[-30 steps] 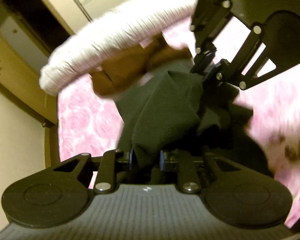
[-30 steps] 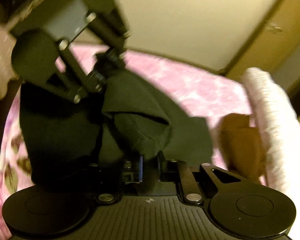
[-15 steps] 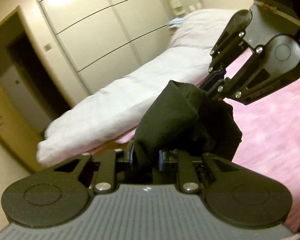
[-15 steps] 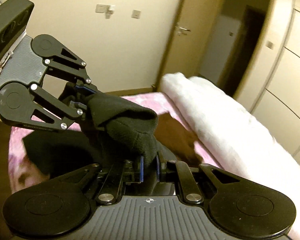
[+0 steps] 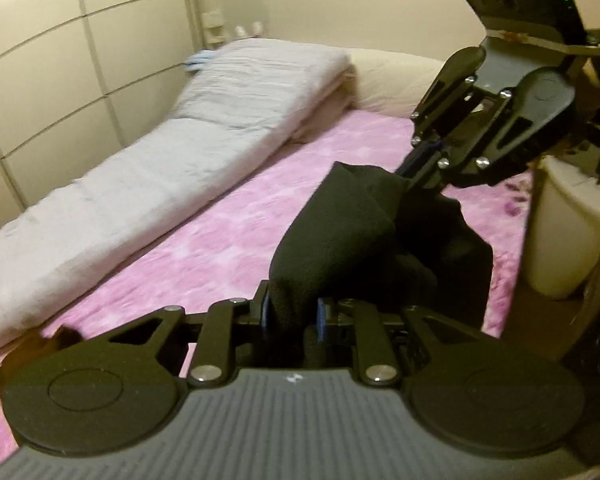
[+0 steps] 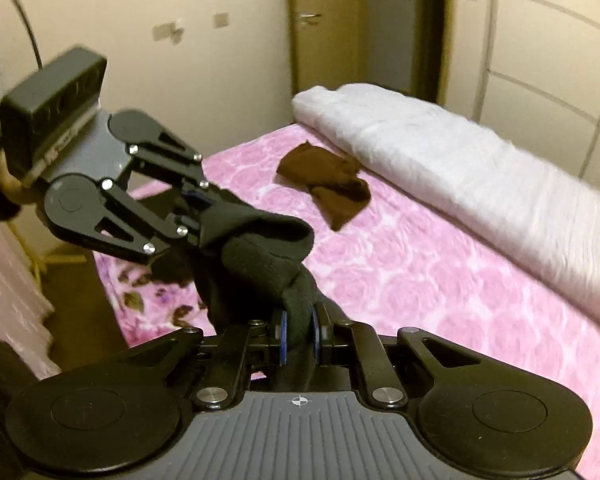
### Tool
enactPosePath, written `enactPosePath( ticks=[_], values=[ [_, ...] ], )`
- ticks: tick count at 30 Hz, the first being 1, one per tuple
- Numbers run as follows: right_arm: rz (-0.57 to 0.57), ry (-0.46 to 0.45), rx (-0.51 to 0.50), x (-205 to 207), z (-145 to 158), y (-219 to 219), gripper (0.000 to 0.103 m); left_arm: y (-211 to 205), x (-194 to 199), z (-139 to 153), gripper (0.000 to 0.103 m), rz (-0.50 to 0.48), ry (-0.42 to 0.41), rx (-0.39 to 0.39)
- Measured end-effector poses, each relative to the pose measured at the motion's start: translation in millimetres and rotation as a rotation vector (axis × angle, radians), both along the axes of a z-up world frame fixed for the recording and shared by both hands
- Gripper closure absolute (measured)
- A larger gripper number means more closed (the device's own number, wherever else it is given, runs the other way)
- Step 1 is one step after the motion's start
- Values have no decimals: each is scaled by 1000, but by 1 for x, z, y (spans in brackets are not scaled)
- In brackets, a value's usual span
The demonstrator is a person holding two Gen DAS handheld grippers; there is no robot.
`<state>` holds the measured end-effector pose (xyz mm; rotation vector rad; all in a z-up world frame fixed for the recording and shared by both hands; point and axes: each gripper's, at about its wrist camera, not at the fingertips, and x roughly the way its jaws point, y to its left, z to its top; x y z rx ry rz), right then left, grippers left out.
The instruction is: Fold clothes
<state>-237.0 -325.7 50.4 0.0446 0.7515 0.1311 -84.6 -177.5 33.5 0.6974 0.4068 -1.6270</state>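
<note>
While both tools [image 5: 291, 317] [image 6: 299, 338] pinch it, soft matte black garment [image 5: 352, 232] bunched thick, above fuzzy pink bedspread [image 6: 400, 264].

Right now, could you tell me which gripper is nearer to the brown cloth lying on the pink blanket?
Hard to tell. Both the right gripper and the left gripper hold the black garment up, apart from the brown cloth, which lies beyond them.

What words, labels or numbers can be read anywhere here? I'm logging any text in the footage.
None can be read.
The right gripper carries only a small crosshair mark, no letters.
The left gripper carries a small pale mark, too blurred to read.
The black garment shows no label.
</note>
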Motion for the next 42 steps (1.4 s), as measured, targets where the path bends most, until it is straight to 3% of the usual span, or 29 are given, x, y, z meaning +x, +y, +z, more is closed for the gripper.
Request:
enactPosePath(
  ticks=[3, 5, 6, 9, 11, 14, 18, 23, 31, 33, 35, 38, 39, 40, 41, 42],
  values=[
    [-99, 4, 22, 9, 4, -40, 92, -56, 7, -14, 75, -6, -18, 7],
    [-214, 17, 9, 25, -6, -70, 91, -97, 16, -33, 60, 50, -27, 20],
    [-291, 32, -8, 34, -15, -87, 89, -114, 23, -42, 58, 82, -20, 32],
    [-559, 139, -134, 47, -40, -129, 65, -148, 47, -67, 55, 166, 3, 52],
    [-631, 160, -126, 41, -44, -147, 59, -156, 65, -84, 48, 216, 40, 71],
    [-683, 208, -106, 31, -54, -163, 51, -161, 90, -111, 47, 253, 121, 127],
    [-625, 321, -106, 38, -93, -151, 47, -161, 97, -166, 47, 278, 166, 246],
    [-458, 439, -127, 41, -155, -141, 42, -155, 78, -221, 47, 291, 236, 369],
    [-308, 506, -197, 58, -253, -192, 39, -188, 39, -266, 42, 344, 284, 381],
    [-284, 495, -172, 64, -277, -214, 39, -202, 34, -281, 48, 366, 293, 381],
    [-242, 474, -149, 69, -295, -230, 39, -214, 29, -294, 90, 389, 298, 389],
    [-172, 432, -138, 74, -311, -240, 39, -216, 20, -294, 96, 393, 259, 397],
    [-162, 421, -134, 74, -315, -243, 46, -211, 18, -289, 96, 389, 244, 397],
    [-170, 422, -118, 74, -317, -247, 87, -204, 17, -284, 97, 390, 240, 401],
    [-188, 430, -102, 74, -316, -249, 96, -194, 17, -278, 97, 396, 236, 407],
    [-202, 425, -109, 73, -311, -246, 97, -182, 17, -270, 99, 403, 228, 414]
  ],
)
